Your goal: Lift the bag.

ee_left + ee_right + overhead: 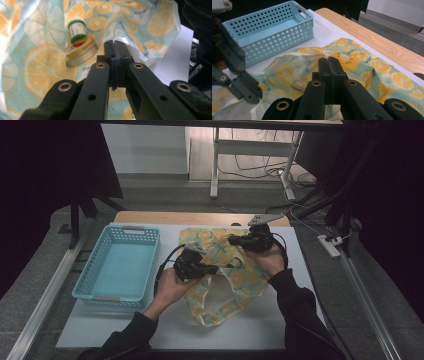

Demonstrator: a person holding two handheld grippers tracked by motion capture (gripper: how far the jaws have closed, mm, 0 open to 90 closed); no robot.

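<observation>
One white tabletop (260, 325), grey floor (165, 190).

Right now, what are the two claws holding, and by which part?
Both look shut on the orange-print bag: left claw and right claw each pinch its fabric at the opening's edge.

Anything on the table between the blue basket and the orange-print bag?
No: high view shows a bare white strip of table between basket and bag; the left claw's cable arcs over it.

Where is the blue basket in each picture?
High view: the blue basket sits left of centre on the white table.
Left gripper view: it isn't in this picture.
Right gripper view: the basket is at the upper left, behind the cloth.
Shared landmark: the orange-slice cloth.
</observation>
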